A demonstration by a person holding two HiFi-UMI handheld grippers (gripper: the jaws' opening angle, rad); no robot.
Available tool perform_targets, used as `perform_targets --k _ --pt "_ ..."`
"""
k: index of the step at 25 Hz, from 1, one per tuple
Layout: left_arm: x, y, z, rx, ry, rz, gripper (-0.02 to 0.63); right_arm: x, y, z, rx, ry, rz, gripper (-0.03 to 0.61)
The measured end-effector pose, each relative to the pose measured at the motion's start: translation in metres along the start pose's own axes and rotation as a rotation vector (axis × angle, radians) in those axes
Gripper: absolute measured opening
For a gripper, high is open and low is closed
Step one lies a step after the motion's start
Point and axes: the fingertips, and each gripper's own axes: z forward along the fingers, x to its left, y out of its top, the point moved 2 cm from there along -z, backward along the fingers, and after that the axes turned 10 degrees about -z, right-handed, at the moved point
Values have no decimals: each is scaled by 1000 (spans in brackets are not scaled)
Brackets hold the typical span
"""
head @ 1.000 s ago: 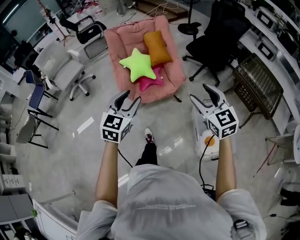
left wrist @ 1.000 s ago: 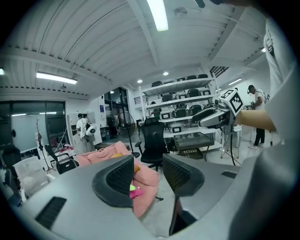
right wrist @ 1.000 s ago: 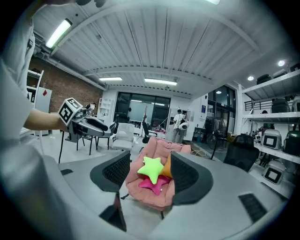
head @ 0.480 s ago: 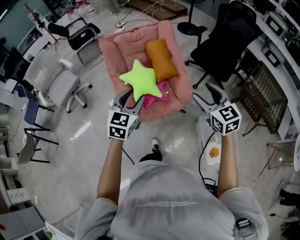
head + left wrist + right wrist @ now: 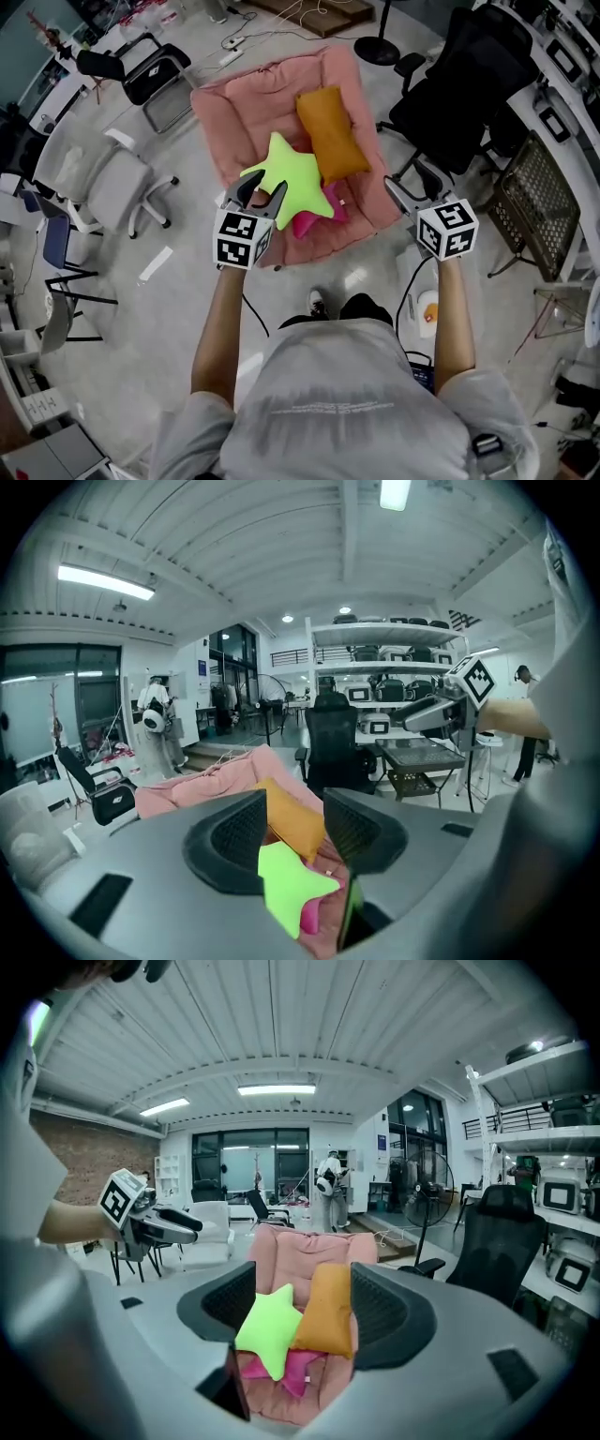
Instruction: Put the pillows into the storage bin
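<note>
I see a pink floor chair (image 5: 234,98) at top centre and a black office chair (image 5: 459,80) in the upper right (a fan's round base (image 5: 380,52) sits between them). A pale grey swivel chair (image 5: 103,183) stands at left, and a black folding chair (image 5: 145,70) at upper left.

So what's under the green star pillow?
A pink pillow peeks out from under the green star, and both lie on the pink chair. The star covers most of the pink pillow, so its full shape cannot be seen.

A pink padded chair (image 5: 234,108) on the grey floor (image 5: 164,314) carried a lime star pillow (image 5: 291,186), an orange oblong pillow (image 5: 330,131) and a magenta pillow (image 5: 315,221)
</note>
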Motion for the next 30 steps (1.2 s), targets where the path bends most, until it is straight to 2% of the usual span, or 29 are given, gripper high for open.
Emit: perform_targets --k 4,9,12,14,16,19,23,27,30 --pt "13 -15 26 37 -6 -64 192 -14 -19 33 60 14 23 310" --pt "19 -22 53 81 19 -163 192 -38 -35 66 136 83 46 307" --pt "-35 -6 45 101 37 -211 192 -62 -40 23 163 132 73 316" --pt "-87 17 32 120 40 -233 192 -83 -37 -22 191 159 99 346" --pt "-118 40 28 141 40 -260 192 -101 -32 -43 230 196 128 365" --pt "-120 54 46 178 59 -293 193 -115 -44 -16 289 287 195 393" --pt "-111 47 84 219 80 -308 209 -129 -83 38 340 387 320 424" --pt "-108 37 110 261 89 -328 209 -135 -123 72 410 431 422 446" --pt "-106 28 122 291 94 -347 213 -133 -145 88 447 451 435 474"
